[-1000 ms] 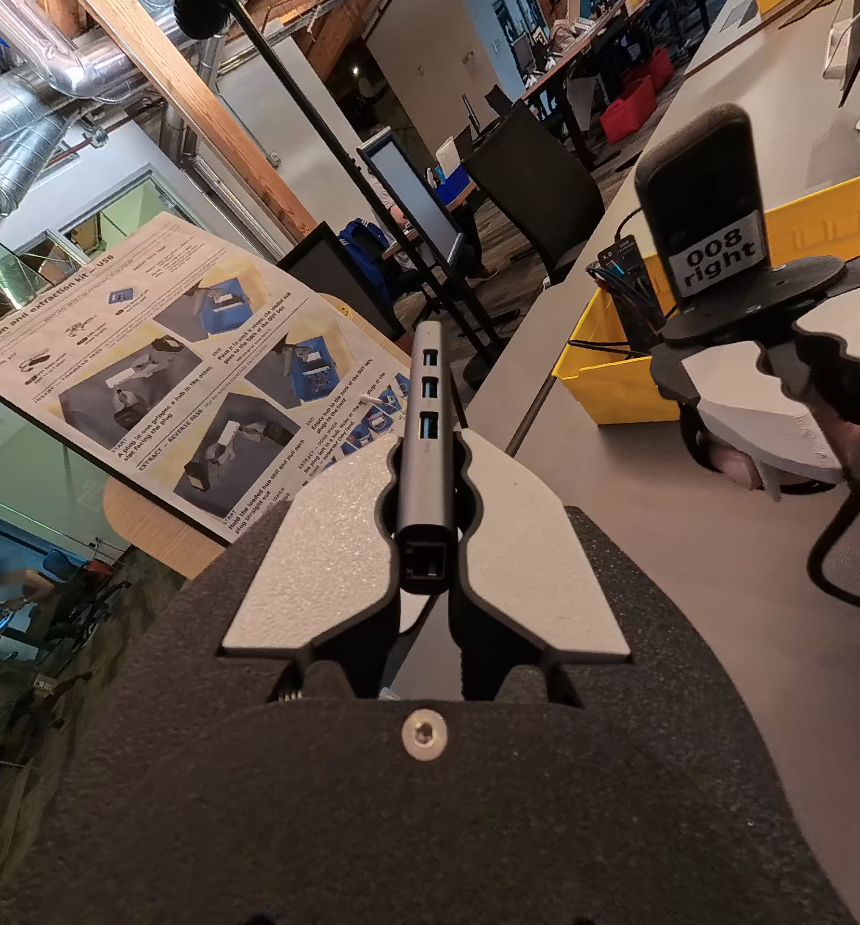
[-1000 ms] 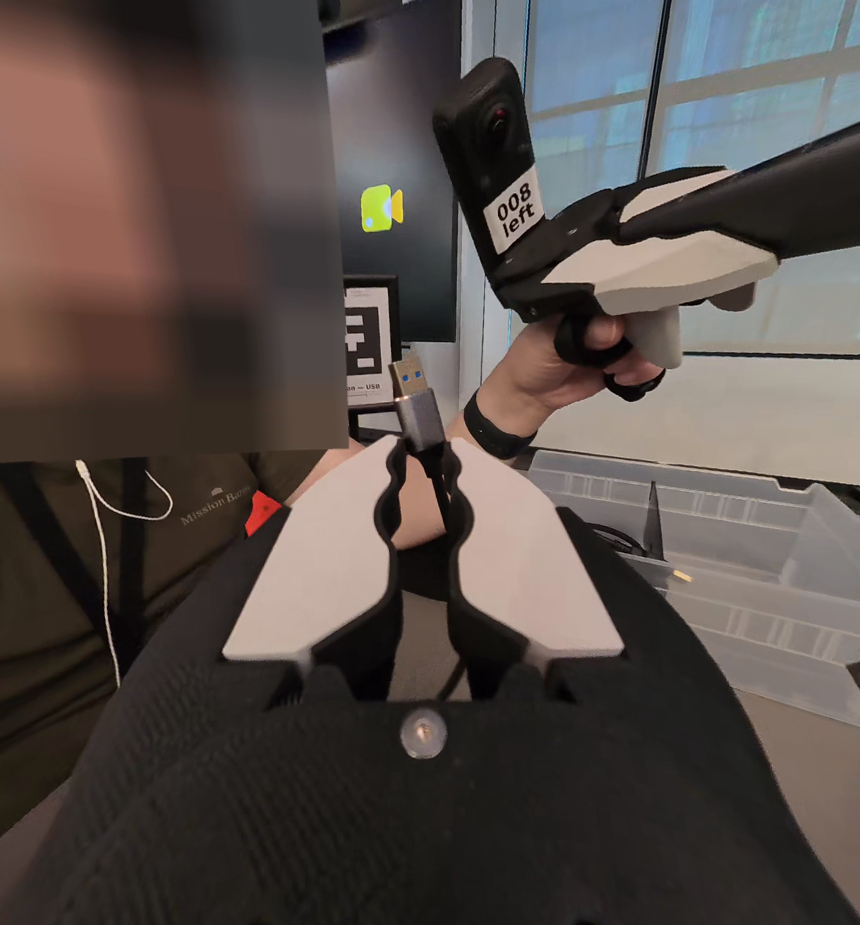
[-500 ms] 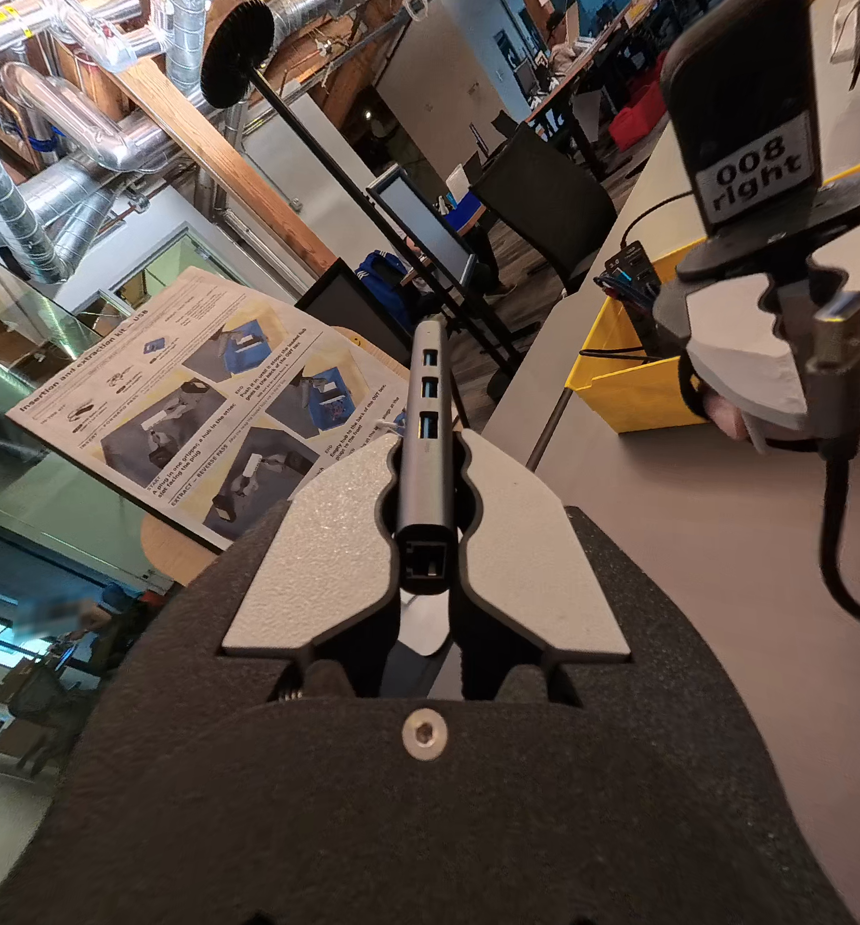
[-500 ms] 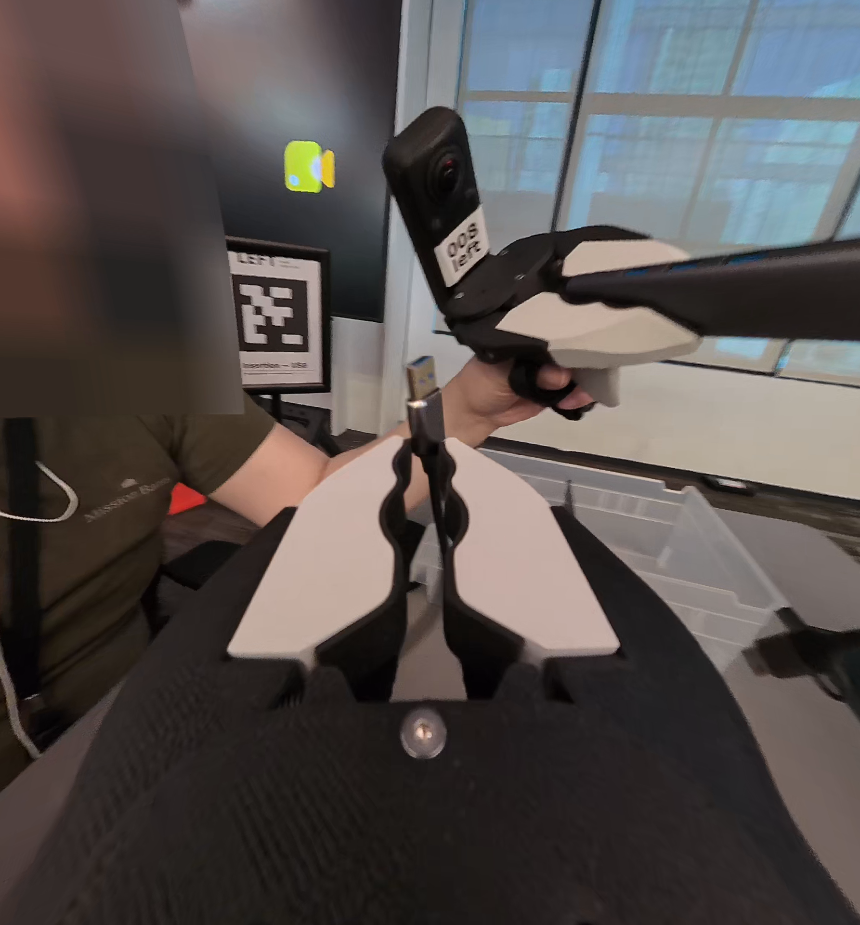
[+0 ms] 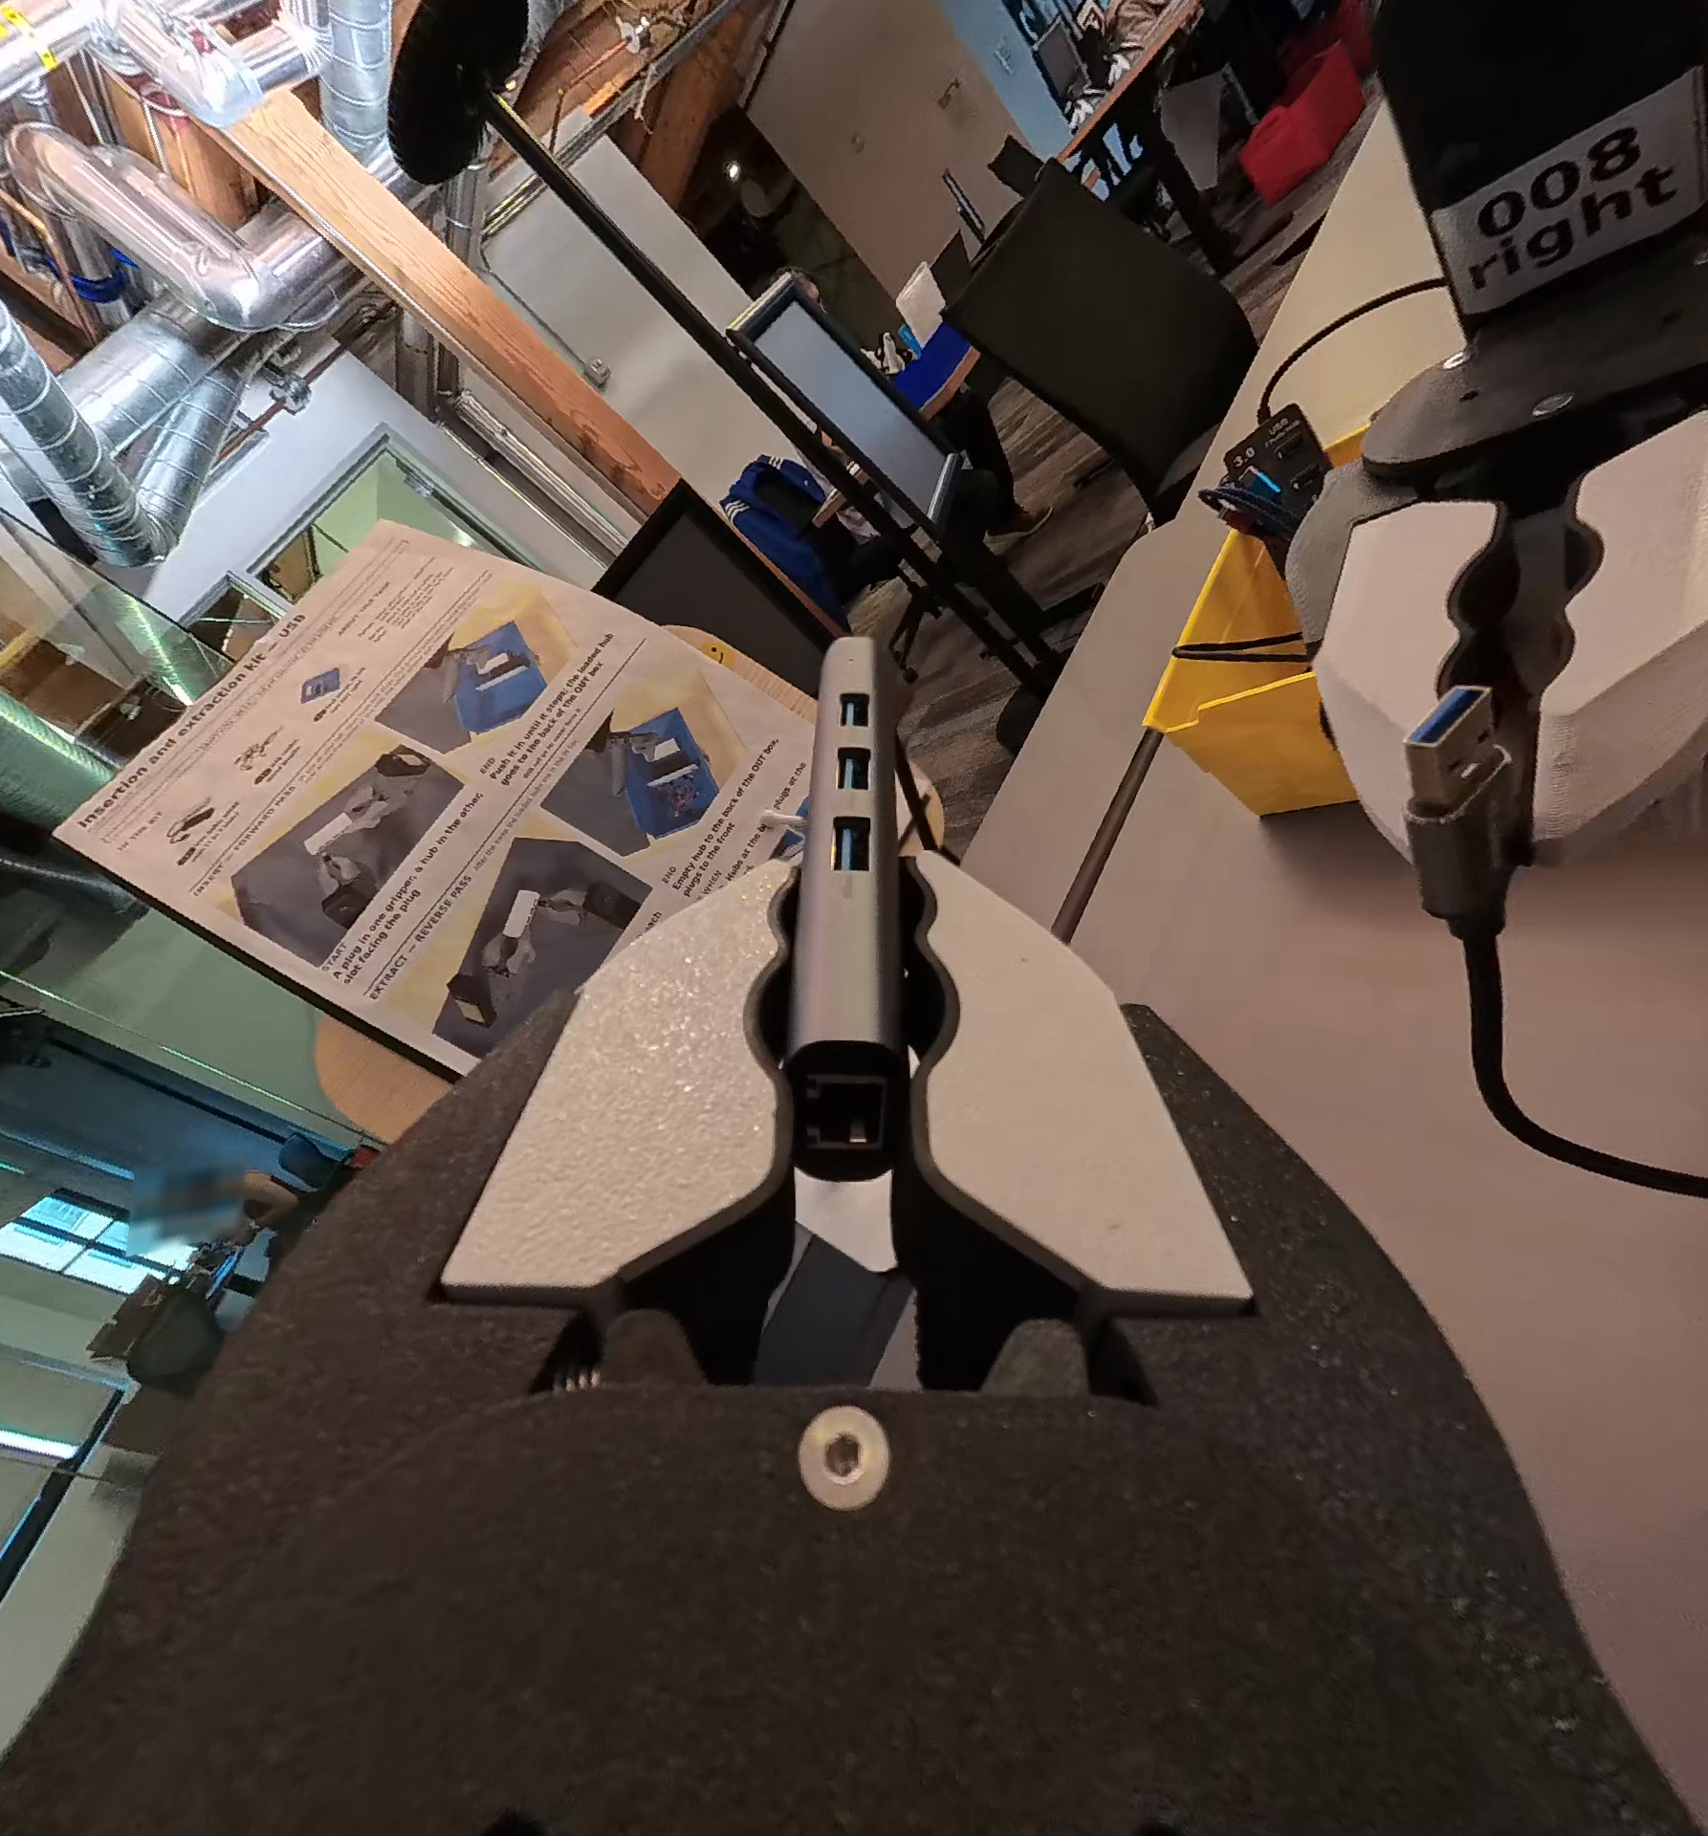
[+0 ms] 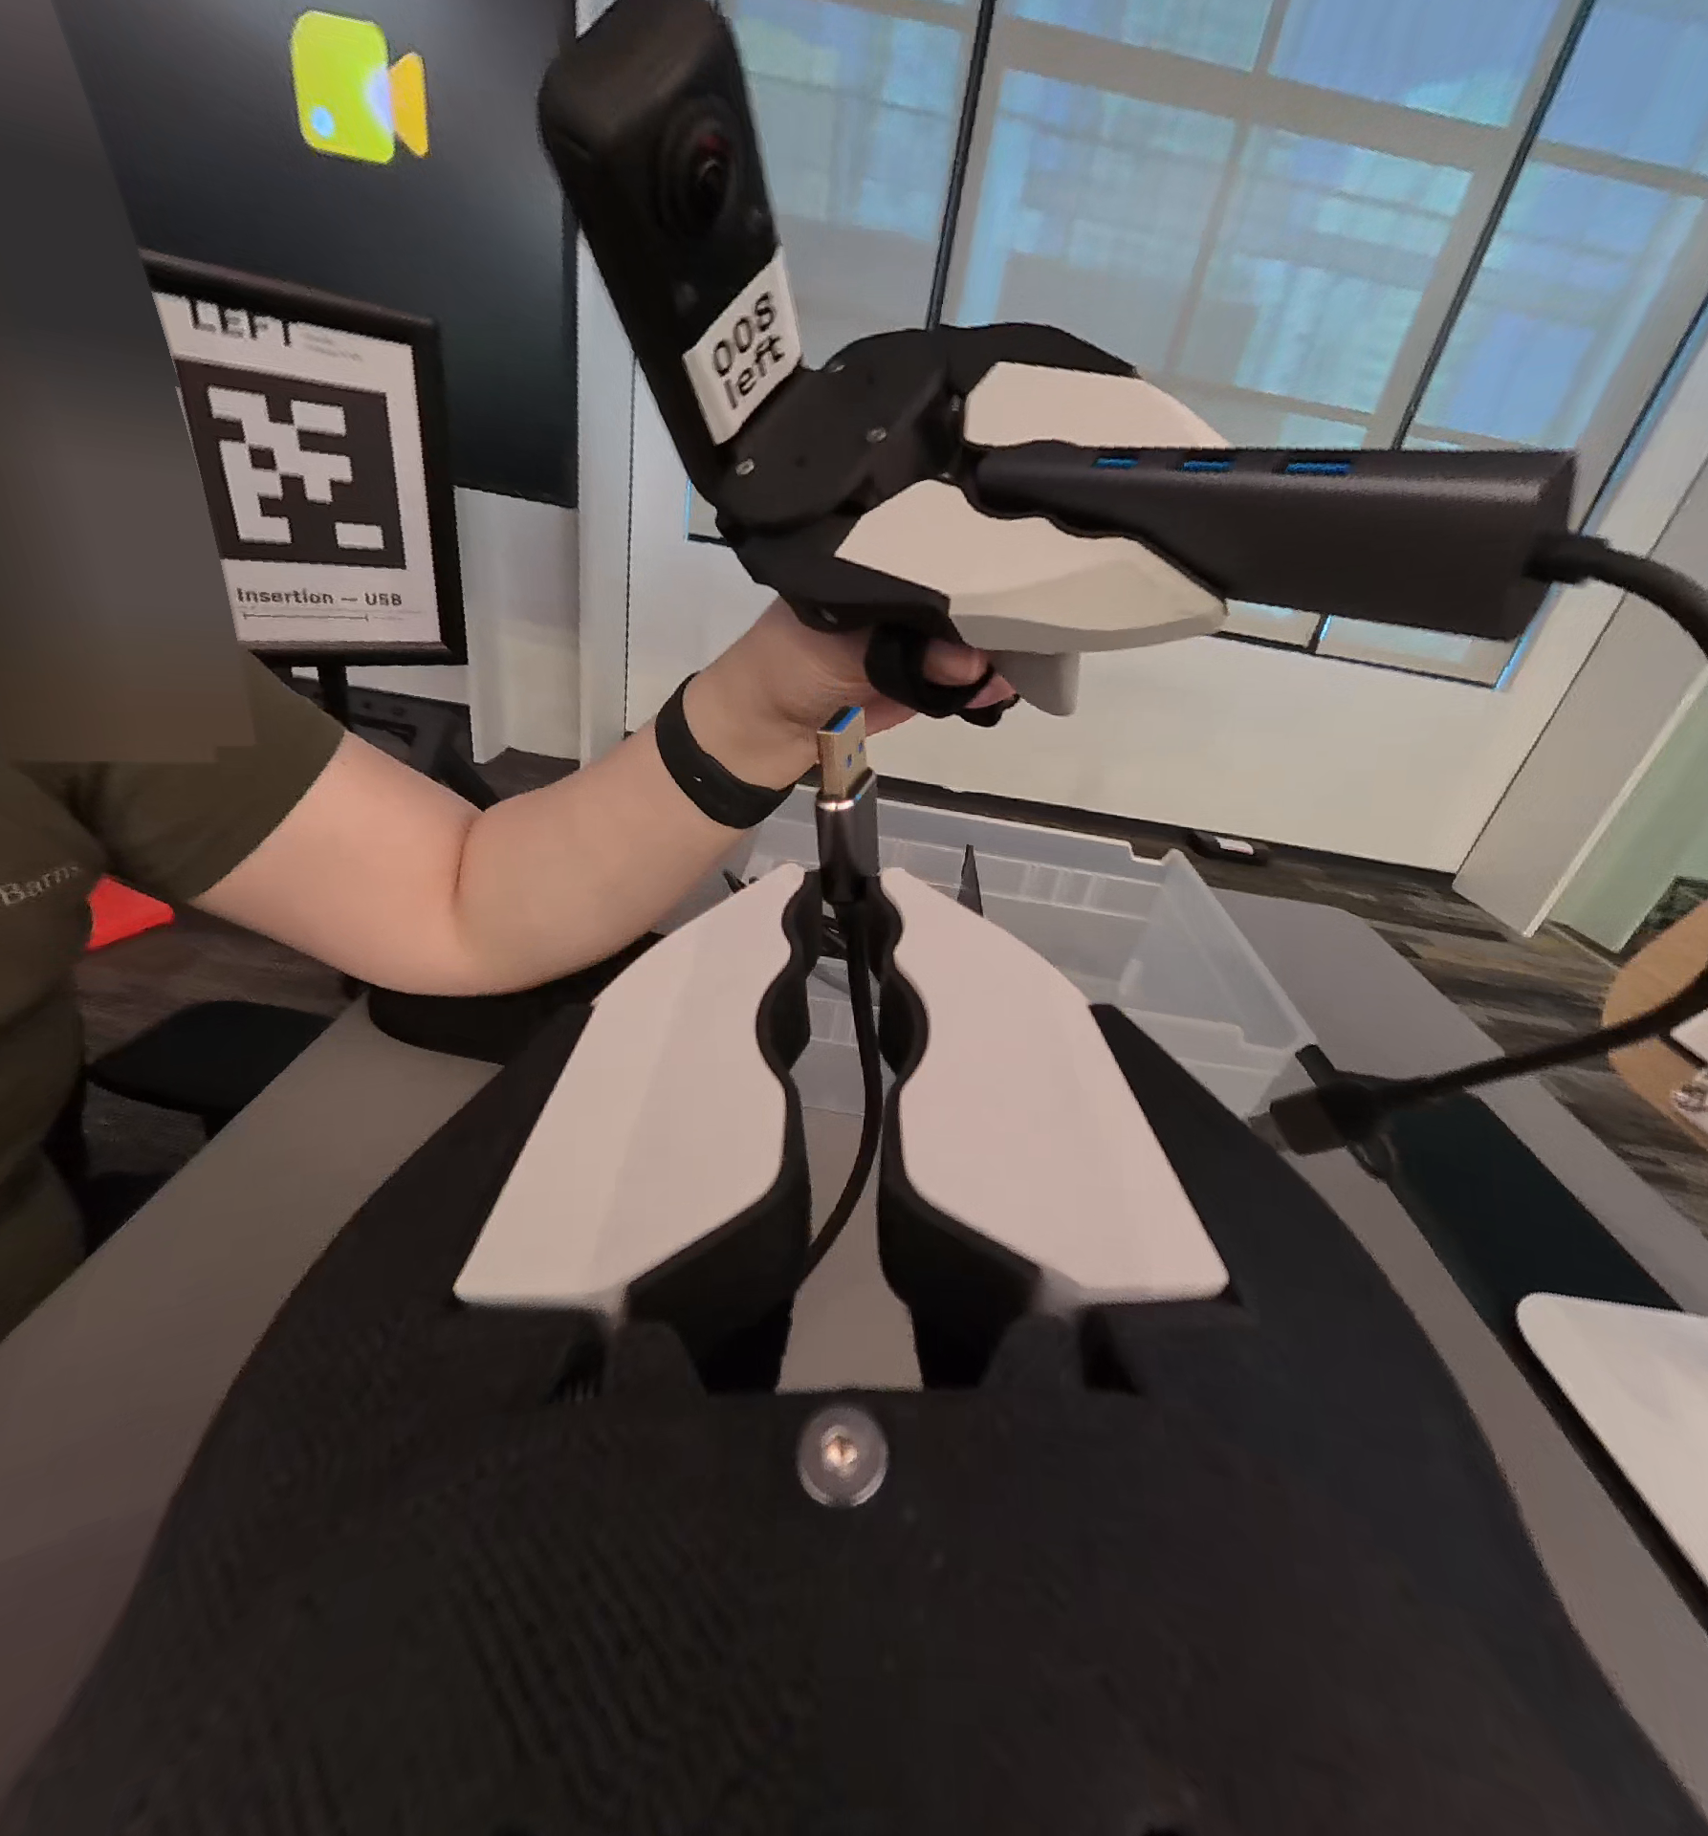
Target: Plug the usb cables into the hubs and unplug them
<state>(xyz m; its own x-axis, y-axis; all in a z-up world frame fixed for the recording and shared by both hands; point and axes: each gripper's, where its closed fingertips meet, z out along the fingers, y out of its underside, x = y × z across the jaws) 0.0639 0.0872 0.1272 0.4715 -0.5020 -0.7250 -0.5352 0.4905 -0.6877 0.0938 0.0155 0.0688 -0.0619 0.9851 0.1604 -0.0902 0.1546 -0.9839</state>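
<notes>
My left gripper (image 5: 848, 874) is shut on a slim dark grey USB hub (image 5: 845, 894). The hub sticks out past the fingertips, with three blue ports facing up. My right gripper (image 6: 845, 884) is shut on the grey housing of a USB cable plug (image 6: 845, 795), whose metal tip points forward. In the right wrist view the left gripper (image 6: 1218, 517) holds the hub (image 6: 1327, 517) level, above and right of the plug, apart from it. The hub's own black cable (image 6: 1705, 695) hangs down from it. In the left wrist view the right gripper (image 5: 1511, 815) and plug (image 5: 1456, 785) are at the upper right.
A yellow bin (image 5: 1247, 715) with cables stands on the grey table (image 5: 1426, 1292). A clear plastic bin (image 6: 1128, 944) sits beyond my right gripper. A printed instruction sheet (image 5: 413, 785) leans at the left. A person's arm (image 6: 482, 894) holds the left gripper. Some 10 cm of space lies between my two pairs of fingers.
The right gripper with the plug has come closer to the left gripper and risen in the left wrist view. The whole hub and its hanging cable now show in the right wrist view.
</notes>
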